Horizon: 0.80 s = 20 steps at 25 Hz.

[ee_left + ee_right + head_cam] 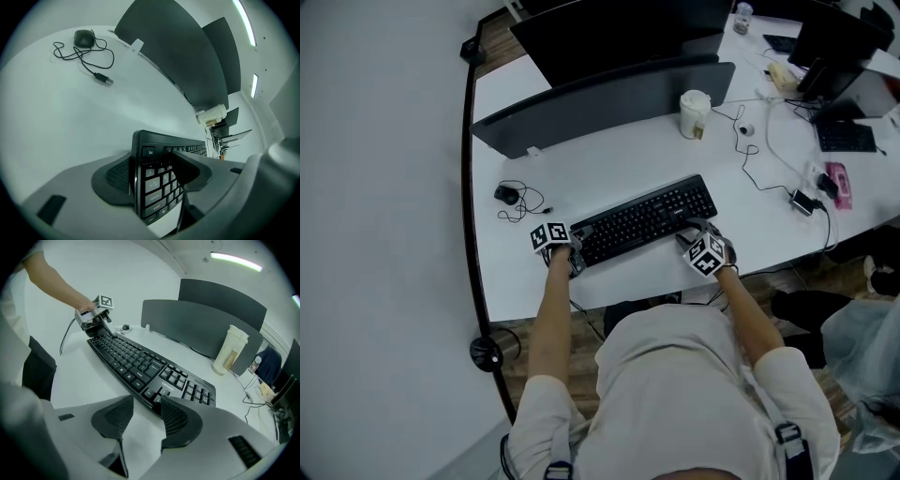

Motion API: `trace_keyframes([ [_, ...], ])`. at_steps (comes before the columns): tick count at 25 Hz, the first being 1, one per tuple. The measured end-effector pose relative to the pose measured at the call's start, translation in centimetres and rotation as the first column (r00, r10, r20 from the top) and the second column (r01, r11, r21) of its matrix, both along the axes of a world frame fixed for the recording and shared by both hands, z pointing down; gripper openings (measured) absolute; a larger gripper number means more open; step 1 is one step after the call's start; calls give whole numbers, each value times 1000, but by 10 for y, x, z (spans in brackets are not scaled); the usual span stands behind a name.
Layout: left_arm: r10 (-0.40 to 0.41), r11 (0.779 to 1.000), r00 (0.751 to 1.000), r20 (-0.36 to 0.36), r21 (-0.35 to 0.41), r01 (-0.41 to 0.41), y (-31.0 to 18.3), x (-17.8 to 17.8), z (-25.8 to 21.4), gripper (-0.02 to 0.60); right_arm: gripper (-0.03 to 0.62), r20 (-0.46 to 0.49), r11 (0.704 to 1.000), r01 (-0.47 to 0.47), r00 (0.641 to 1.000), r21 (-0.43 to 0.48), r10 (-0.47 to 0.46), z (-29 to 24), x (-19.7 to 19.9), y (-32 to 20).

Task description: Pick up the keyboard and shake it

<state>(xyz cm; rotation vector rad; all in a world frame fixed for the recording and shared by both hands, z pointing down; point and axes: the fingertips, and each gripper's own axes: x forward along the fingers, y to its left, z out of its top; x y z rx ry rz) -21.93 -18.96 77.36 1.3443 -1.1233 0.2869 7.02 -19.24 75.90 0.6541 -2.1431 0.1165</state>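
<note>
A black keyboard (642, 220) lies flat on the white desk (609, 159), slanted up to the right. My left gripper (572, 258) is at its left end. In the left gripper view, the Esc corner of the keyboard (157, 180) sits between the jaws of the left gripper (150, 173), which stand wide, one on each side, and do not clamp it. My right gripper (692, 234) is at the keyboard's right front edge. In the right gripper view its jaws (140, 416) are apart over bare desk, with the keyboard (140, 366) just beyond the pads.
A black mouse (506, 194) with a loose cable lies left of the keyboard. A paper cup (695, 112) stands before the dark divider panel (609, 103). Cables, a pink object (837, 183) and a second keyboard (846, 136) lie at the right. The desk's front edge is just below my grippers.
</note>
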Motion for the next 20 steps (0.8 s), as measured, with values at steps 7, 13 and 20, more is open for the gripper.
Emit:
trace_keyframes([
  [7,18,1000,997,79,-10,-18,-2,3,1,278,206,91,996,-78,993,-31,80,-8,-1,12],
  [13,36,999,971,236,19,-42,-3,5,0,295,206,144,991,-119,981,-64,127,-10,9,34],
  [20,58,996,926,372,37,-77,-1,13,1,288,206,192,977,-185,960,-106,203,-9,40,49],
])
